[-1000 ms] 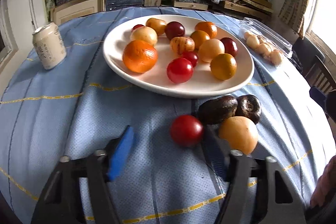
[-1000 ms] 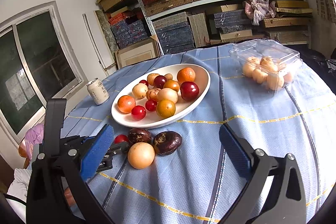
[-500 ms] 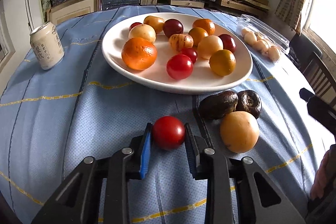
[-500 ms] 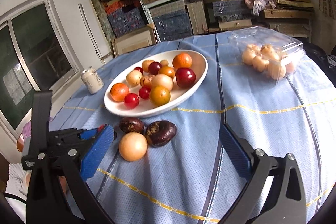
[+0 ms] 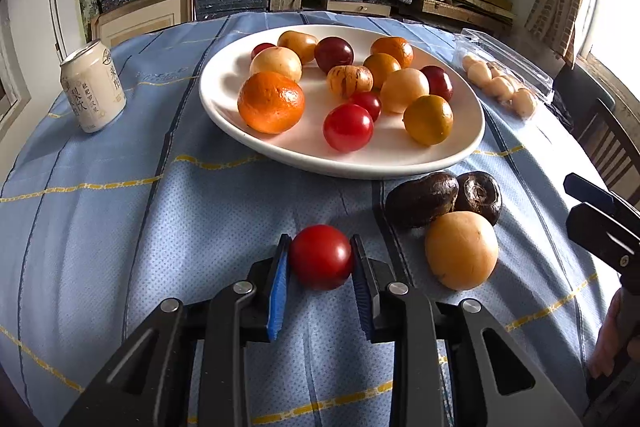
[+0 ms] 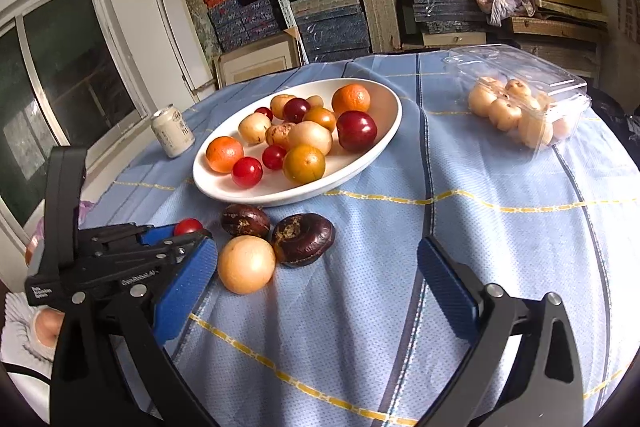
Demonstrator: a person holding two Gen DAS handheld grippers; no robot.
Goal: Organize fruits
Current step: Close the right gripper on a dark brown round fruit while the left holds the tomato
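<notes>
My left gripper (image 5: 320, 259) is shut on a red tomato (image 5: 321, 256) that rests on the blue tablecloth, just in front of the white oval plate (image 5: 460, 147). The plate holds several fruits, among them an orange (image 5: 271, 103) and another red tomato (image 5: 347, 127). Right of the held tomato lie a pale round fruit (image 5: 461, 249) and two dark brown fruits (image 5: 422, 199). In the right wrist view my right gripper (image 6: 316, 279) stands wide open above the cloth, right of the pale fruit (image 6: 246, 269). The left gripper (image 6: 176, 247) and its tomato (image 6: 188, 226) show at the left there.
A white drink can (image 5: 93, 86) stands left of the plate. A clear plastic box of small pale fruits (image 6: 520, 111) sits at the table's right side. Shelves of stacked boxes fill the back wall. A dark chair (image 5: 608, 143) stands beyond the right table edge.
My left gripper's jaws closed from wide open onto the red tomato on the cloth. The right gripper tilted slightly and stayed open.
</notes>
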